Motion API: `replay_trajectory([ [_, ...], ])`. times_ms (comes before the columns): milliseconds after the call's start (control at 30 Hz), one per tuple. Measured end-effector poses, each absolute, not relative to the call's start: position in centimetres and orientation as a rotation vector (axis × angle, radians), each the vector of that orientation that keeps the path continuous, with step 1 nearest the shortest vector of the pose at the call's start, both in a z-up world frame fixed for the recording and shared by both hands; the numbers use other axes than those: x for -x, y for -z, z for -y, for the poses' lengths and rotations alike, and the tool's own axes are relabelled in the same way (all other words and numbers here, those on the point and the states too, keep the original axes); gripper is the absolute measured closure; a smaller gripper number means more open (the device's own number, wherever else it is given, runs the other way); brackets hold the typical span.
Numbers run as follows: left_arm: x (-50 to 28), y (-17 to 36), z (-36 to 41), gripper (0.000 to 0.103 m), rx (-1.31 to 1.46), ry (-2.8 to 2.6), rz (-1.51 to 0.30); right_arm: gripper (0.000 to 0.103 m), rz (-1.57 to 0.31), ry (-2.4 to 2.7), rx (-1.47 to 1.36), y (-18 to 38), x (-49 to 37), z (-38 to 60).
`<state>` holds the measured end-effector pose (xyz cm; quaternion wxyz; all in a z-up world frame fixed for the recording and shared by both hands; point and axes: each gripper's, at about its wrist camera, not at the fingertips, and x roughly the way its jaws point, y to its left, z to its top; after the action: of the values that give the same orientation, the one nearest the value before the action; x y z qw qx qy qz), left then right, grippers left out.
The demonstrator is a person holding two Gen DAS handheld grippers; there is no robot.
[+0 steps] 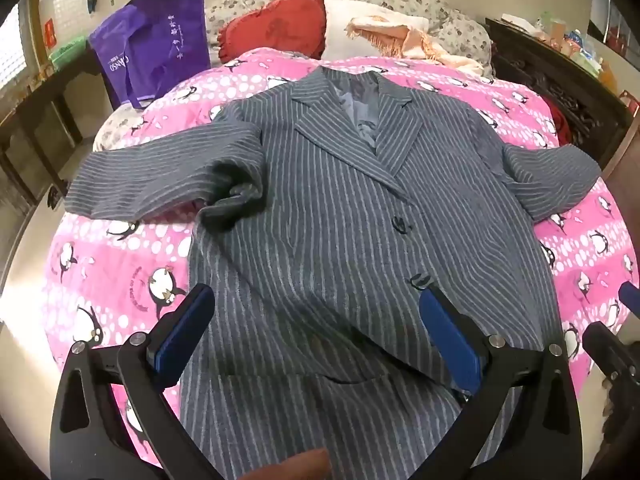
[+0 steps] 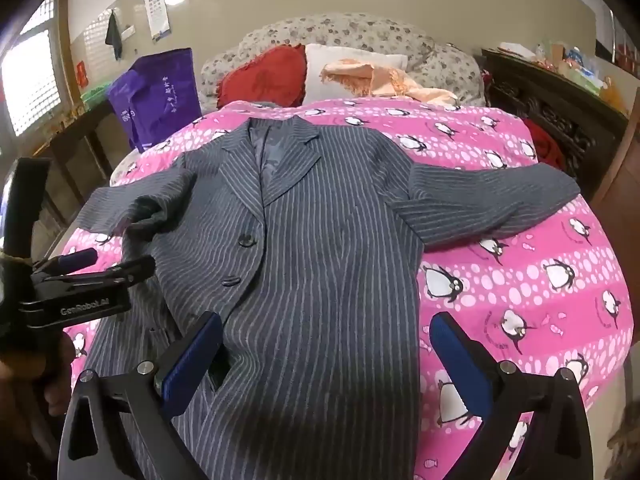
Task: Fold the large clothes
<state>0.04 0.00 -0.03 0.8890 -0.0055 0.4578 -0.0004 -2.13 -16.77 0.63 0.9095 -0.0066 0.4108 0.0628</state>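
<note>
A grey pinstriped jacket (image 1: 320, 200) (image 2: 320, 220) lies face up on the pink penguin duvet (image 1: 120, 264) (image 2: 520, 280), collar toward the pillows and both sleeves spread sideways. The left sleeve is creased near the armpit. My left gripper (image 1: 315, 294) hovers open over the jacket's lower left front, with nothing between its blue pads. My right gripper (image 2: 326, 318) hovers open above the lower right front, also holding nothing. The left gripper (image 2: 120, 258) also shows at the left edge of the right wrist view. One right finger (image 1: 627, 294) shows at the right edge of the left wrist view.
At the bed's head lie a red pillow (image 1: 276, 24), a white pillow (image 1: 360, 20) and a peach scarf (image 1: 400, 40). A purple bag (image 1: 156, 40) stands at the far left corner. A dark wooden cabinet (image 1: 560, 80) flanks the right side, a desk (image 1: 36, 120) the left.
</note>
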Motion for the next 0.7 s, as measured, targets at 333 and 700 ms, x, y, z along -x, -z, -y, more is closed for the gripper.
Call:
replay_trajectory([
  [333, 0.8, 0.1, -0.9, 0.0, 0.03, 0.013, -0.922, 0.0, -0.849, -0.137, -0.038, -0.4, 3.5, 16.8],
  [700, 0.5, 1.5, -0.1, 0.0, 0.019, 0.016, -0.932, 0.0, -0.925, -0.064, -0.072, 1.2, 2.3, 17.3],
])
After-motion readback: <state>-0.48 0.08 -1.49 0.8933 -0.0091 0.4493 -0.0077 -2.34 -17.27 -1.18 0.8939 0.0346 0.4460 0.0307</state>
